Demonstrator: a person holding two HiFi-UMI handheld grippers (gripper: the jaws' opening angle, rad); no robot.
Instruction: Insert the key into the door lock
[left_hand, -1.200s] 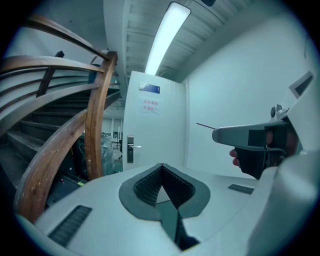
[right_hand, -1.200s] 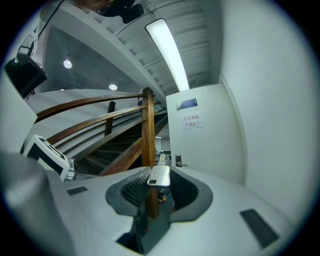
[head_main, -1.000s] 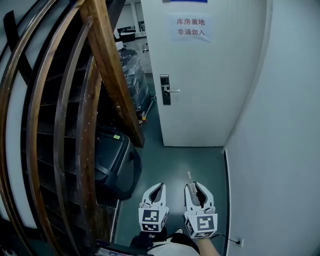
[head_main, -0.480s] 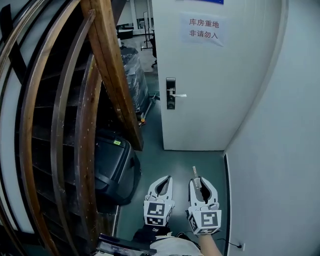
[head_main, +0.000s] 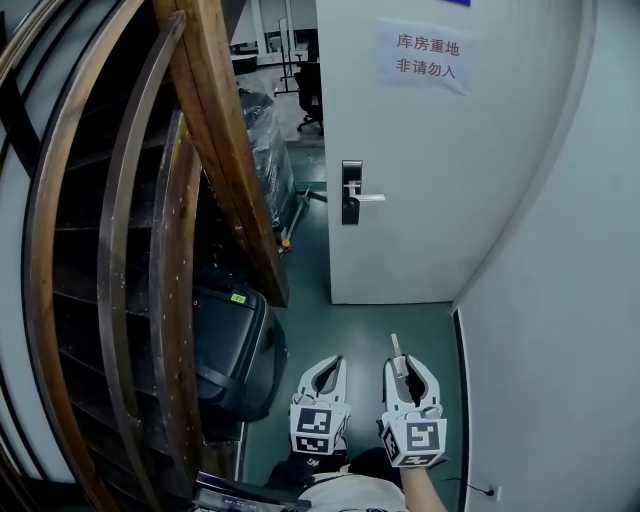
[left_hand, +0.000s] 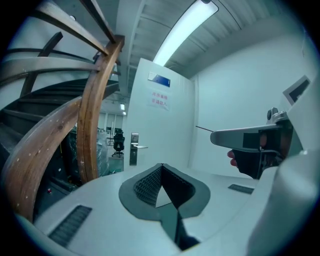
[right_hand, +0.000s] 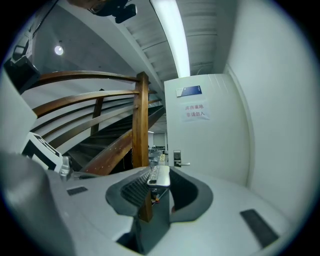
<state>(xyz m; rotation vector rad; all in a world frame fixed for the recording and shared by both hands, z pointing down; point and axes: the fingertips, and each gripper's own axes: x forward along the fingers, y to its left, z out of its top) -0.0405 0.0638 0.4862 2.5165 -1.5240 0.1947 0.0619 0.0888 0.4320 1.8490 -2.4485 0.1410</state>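
The white door (head_main: 440, 170) stands ahead with a dark lock plate (head_main: 351, 193) and a silver lever handle (head_main: 369, 197) at its left edge. The same lock plate (left_hand: 134, 148) (right_hand: 177, 158) shows small and far off in both gripper views. My right gripper (head_main: 405, 362) (right_hand: 159, 172) is shut on the key (right_hand: 158, 176), whose thin blade (head_main: 395, 346) (left_hand: 204, 129) juts forward towards the door. My left gripper (head_main: 332, 361) (left_hand: 160, 167) hangs beside it at the same height, its fingertips meeting with nothing between them. Both are well short of the door.
A curved wooden stair rail (head_main: 215, 130) and dark steps fill the left. A black case (head_main: 230, 345) lies on the green floor under it. A white wall (head_main: 560, 300) closes the right side. Wrapped goods (head_main: 265, 140) and an office chair (head_main: 310, 95) stand beyond the doorway.
Both grippers have moved forward together along the corridor towards the door, which now looks nearer. The key stays gripped in the right gripper and the left stays shut.
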